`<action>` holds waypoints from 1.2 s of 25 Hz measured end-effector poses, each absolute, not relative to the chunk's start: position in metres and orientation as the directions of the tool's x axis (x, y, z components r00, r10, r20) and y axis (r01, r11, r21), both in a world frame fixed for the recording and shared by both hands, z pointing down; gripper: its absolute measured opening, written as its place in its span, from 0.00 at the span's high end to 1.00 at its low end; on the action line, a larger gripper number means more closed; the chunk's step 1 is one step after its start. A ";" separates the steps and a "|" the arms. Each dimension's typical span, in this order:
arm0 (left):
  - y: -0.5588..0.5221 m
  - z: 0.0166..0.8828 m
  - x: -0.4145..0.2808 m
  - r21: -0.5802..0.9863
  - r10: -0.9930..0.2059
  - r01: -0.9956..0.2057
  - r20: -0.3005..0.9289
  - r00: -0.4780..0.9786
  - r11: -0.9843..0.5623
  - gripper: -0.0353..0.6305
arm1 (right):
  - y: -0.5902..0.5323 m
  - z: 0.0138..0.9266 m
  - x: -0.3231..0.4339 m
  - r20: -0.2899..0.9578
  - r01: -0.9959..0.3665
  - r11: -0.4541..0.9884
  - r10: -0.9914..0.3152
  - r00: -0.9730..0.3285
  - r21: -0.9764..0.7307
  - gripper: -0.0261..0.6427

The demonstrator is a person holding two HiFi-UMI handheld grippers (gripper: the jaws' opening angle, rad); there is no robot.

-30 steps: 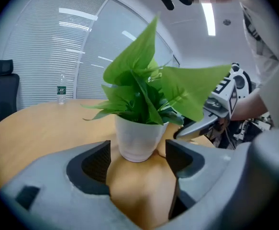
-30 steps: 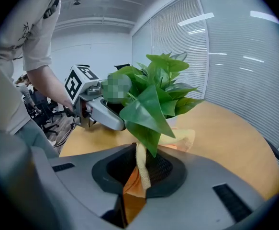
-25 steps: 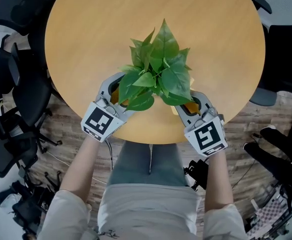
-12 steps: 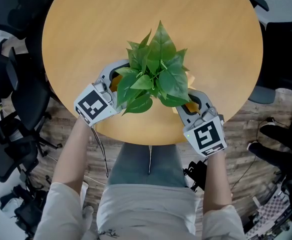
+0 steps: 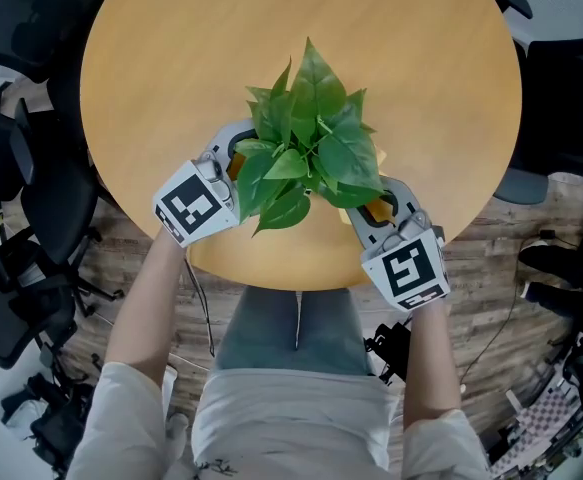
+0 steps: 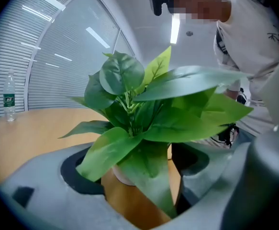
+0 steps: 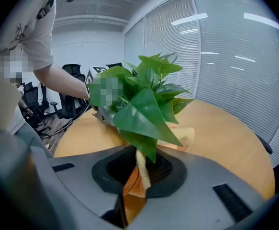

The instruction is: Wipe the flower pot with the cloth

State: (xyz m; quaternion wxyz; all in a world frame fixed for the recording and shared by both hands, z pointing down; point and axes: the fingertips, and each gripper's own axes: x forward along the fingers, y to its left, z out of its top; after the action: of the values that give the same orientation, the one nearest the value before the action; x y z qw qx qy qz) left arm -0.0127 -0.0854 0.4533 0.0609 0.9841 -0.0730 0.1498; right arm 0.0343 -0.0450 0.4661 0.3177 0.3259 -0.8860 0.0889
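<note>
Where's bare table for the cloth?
Bare: the table's far half beyond the plant, plus strips either side. Crowded: near edge, where the left gripper, jaws just opening, pot between them, and the right gripper, shut on the cloth, flank the plant.

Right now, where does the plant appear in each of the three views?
Head view: plant at the centre, by the table's lower edge.
Left gripper view: plant fills the centre, above the jaws.
Right gripper view: plant at centre, beyond the jaws.
Shared landmark: the round wooden table.
</note>
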 end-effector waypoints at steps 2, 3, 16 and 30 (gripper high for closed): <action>-0.085 0.453 -0.013 0.100 -0.128 -0.164 0.303 0.944 -0.981 0.29 | -0.046 0.466 0.038 0.625 -0.642 0.765 -0.529 -0.574 0.057 0.89; -0.085 0.453 -0.013 0.099 -0.129 -0.166 0.304 0.944 -0.981 0.29 | -0.049 0.466 0.043 0.627 -0.654 0.754 -0.539 -0.563 0.061 0.89; -0.086 0.454 -0.013 0.104 -0.156 -0.195 0.305 0.940 -0.975 0.29 | -0.090 0.464 0.051 0.629 -0.612 0.782 -0.536 -0.563 0.117 0.89; -0.088 0.455 -0.008 0.101 -0.225 -0.269 0.321 0.920 -0.958 0.29 | -0.085 0.464 0.047 0.630 -0.606 0.787 -0.531 -0.567 0.118 0.89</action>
State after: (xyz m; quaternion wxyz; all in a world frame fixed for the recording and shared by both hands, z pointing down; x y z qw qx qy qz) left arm -0.0084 -0.0880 0.4549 0.0715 0.9772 -0.1265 0.1549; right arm 0.0472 -0.0850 0.4639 0.3362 0.3216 -0.8834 0.0559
